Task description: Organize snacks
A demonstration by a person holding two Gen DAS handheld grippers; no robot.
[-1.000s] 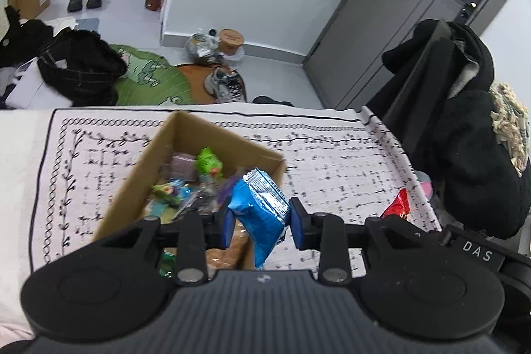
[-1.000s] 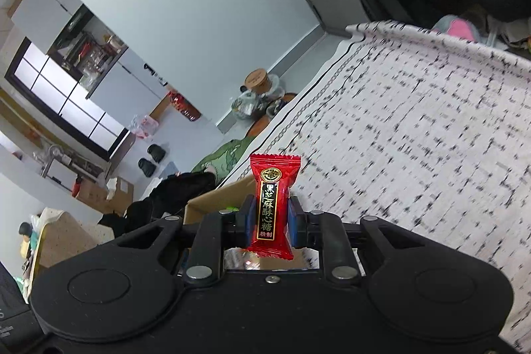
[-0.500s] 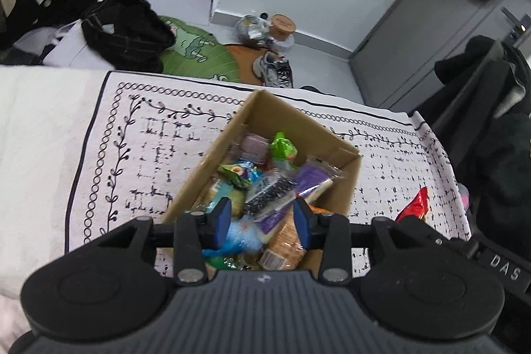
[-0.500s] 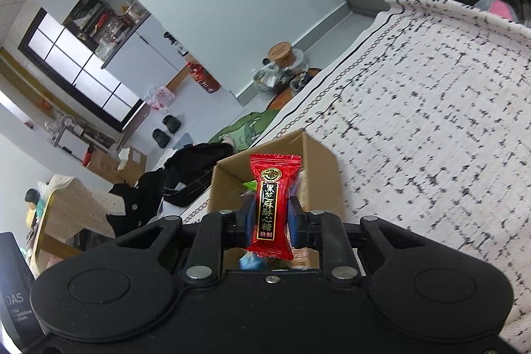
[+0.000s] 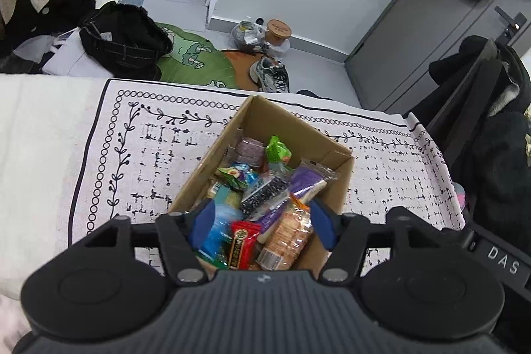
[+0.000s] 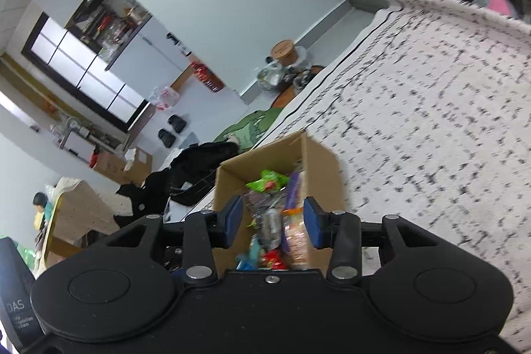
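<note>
An open cardboard box (image 5: pixel 298 125) full of snack packets stands on the patterned white cloth (image 5: pixel 159 148). My left gripper (image 5: pixel 262 221) is open above the box's near end, with nothing between its blue pads. Below it lie a blue packet (image 5: pixel 215 231) and a red candy packet (image 5: pixel 240 243) on top of the pile. My right gripper (image 6: pixel 272 221) is open and empty above the same box (image 6: pixel 318 165). The red candy (image 6: pixel 273 259) lies among the snacks under it.
The cloth (image 6: pixel 431 121) stretches to the right of the box. A chair hung with dark clothes (image 5: pixel 497 138) stands at the right edge. On the floor beyond are a green mat (image 5: pixel 189 55), a sneaker (image 5: pixel 270 75) and a black bag (image 5: pixel 122 38).
My left gripper opened and the blue packet dropped into the box. My right gripper moved over the box, opened, and the red candy fell in.
</note>
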